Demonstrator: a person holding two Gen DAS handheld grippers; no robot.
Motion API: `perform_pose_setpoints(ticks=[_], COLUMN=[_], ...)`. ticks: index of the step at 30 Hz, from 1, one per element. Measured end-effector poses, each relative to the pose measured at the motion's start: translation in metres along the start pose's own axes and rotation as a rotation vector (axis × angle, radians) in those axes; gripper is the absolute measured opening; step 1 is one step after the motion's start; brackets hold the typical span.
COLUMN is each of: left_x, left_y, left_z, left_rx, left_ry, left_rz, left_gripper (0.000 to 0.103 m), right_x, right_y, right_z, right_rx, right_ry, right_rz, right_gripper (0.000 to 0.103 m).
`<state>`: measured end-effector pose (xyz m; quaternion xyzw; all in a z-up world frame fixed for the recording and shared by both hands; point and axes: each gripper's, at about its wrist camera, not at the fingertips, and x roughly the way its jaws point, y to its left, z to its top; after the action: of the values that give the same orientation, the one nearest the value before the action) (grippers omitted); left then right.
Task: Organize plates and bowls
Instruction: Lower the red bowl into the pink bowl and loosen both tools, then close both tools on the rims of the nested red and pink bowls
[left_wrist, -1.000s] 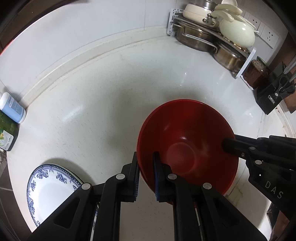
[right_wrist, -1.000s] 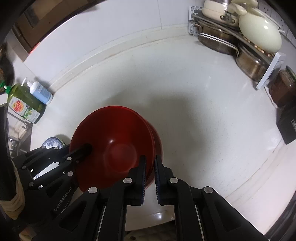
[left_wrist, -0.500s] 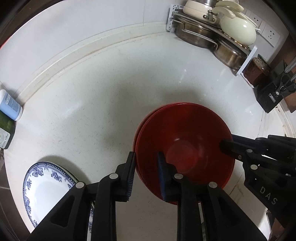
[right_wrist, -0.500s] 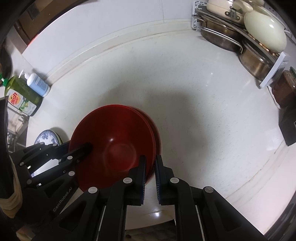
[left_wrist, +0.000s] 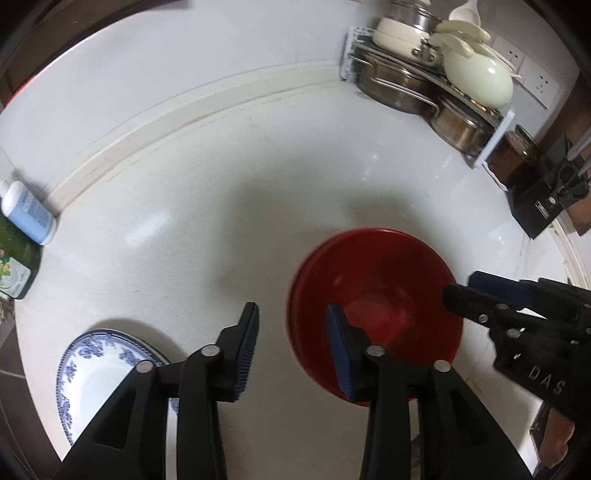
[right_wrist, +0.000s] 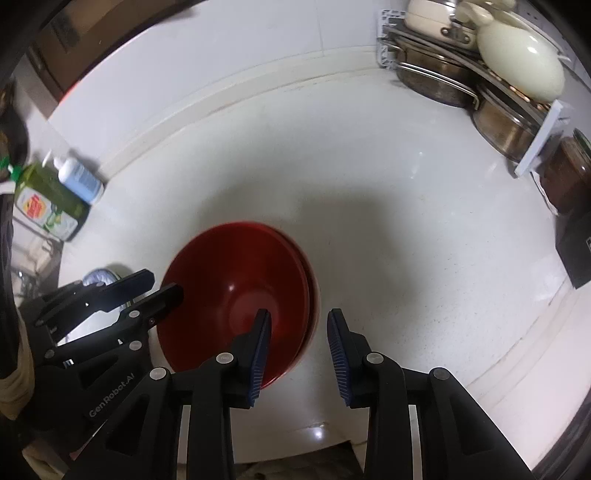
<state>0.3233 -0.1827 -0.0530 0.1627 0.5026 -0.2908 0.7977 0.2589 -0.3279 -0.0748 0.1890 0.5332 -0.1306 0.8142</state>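
Left wrist view: your left gripper (left_wrist: 291, 343) and right gripper (right_wrist: 299, 347) are both opening, releasing the red bowl (left_wrist: 376, 302), now nested in another at five o'clock on the counter (left_wrist: 221, 206). Next, I'd say, lift both clear and head for the blue-patterned plate (left_wrist: 99, 365) at seven o'clock.

Black 2-finger grippers with blue pads
Left gripper (left_wrist: 291, 332) and right gripper (right_wrist: 299, 336) show silver screws, ribbed blue pads; white lettering "GenRobot.AI" and "DAS" on the bodies

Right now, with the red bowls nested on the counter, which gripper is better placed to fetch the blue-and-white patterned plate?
Left, probably. The blue-and-white patterned plate lies just beside the left gripper, whose jaws are opening off the rim of the stacked red bowls. The right gripper, also opening, sits on the bowls' far side from the plate.
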Motion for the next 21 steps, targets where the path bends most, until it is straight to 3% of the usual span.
perform_pose_setpoints(ticks=[7, 21], left_x=[0.005, 0.040], left_y=[0.009, 0.002], left_z=[-0.004, -0.010], left_rx=[-0.007, -0.032], left_ry=[0.012, 0.122], left_rz=[0.050, -0.013], left_gripper=[0.045, 0.045], right_x=[0.002, 0.032], right_y=[-0.006, -0.013], right_z=[-0.001, -0.005], right_rx=[0.051, 0.092], right_ry=[-0.024, 0.056], right_rz=[-0.020, 0.026], right_gripper=[0.033, 0.033])
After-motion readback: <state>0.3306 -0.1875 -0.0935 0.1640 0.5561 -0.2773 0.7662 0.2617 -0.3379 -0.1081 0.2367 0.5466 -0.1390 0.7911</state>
